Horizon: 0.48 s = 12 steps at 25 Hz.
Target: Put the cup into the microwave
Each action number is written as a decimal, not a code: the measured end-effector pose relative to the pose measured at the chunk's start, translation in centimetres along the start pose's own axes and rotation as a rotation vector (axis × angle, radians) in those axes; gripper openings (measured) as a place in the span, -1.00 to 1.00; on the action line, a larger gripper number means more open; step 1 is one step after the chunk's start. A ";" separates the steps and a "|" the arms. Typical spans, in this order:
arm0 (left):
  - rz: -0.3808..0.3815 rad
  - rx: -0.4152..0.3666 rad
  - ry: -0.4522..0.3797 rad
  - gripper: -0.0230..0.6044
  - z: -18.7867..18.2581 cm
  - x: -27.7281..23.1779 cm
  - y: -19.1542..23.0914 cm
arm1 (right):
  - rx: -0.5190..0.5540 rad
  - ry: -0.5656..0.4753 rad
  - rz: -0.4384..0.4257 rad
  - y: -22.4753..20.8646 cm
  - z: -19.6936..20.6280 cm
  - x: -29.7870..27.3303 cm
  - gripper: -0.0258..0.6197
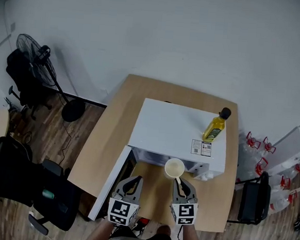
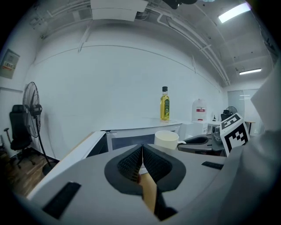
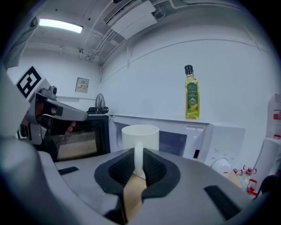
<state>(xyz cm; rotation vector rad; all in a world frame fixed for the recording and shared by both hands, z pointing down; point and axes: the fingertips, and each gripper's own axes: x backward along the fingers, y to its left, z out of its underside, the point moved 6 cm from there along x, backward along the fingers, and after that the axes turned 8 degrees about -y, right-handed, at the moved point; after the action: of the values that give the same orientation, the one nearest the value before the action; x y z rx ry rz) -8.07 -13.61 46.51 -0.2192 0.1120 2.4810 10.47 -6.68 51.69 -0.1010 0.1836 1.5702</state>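
Note:
A white cup (image 1: 174, 168) hangs in front of the white microwave (image 1: 170, 126), whose door (image 1: 107, 187) swings open to the left. My right gripper (image 1: 178, 182) is shut on the cup's handle; in the right gripper view the handle (image 3: 138, 154) stands upright between the pads, with the cup (image 3: 140, 135) just beyond them. The microwave's front (image 3: 175, 141) and open door (image 3: 81, 143) lie behind it. My left gripper (image 1: 133, 182) hovers beside the cup, on its left, near the door. Its jaws (image 2: 141, 151) are shut with nothing between them. The cup (image 2: 167, 139) shows to its right.
A yellow oil bottle (image 1: 215, 127) stands on the microwave's top at the right. The microwave sits on a wooden table (image 1: 98, 149). A standing fan (image 1: 36, 56) and black chairs (image 1: 10, 183) are on the left, and water jugs (image 1: 258, 151) on the right.

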 end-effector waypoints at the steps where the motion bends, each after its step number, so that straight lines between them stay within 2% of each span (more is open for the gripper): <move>1: -0.016 0.004 0.003 -0.84 0.1 -0.1 0.1 | 0.004 0.006 -0.018 -0.1 0.3 -0.4 -0.78; 5: -0.071 0.015 0.019 -0.84 0.6 -0.7 0.5 | 0.008 0.031 -0.092 0.1 1.4 -2.0 -0.78; 12: -0.160 0.040 0.046 -0.84 1.4 -1.2 0.9 | -0.010 0.037 -0.165 -0.5 2.3 -4.6 -0.78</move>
<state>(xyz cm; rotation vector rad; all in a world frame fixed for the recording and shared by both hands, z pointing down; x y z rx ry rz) -7.87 -14.87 48.15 -0.2576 0.1569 2.3132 11.09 -10.74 54.78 -0.1501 0.1917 1.4060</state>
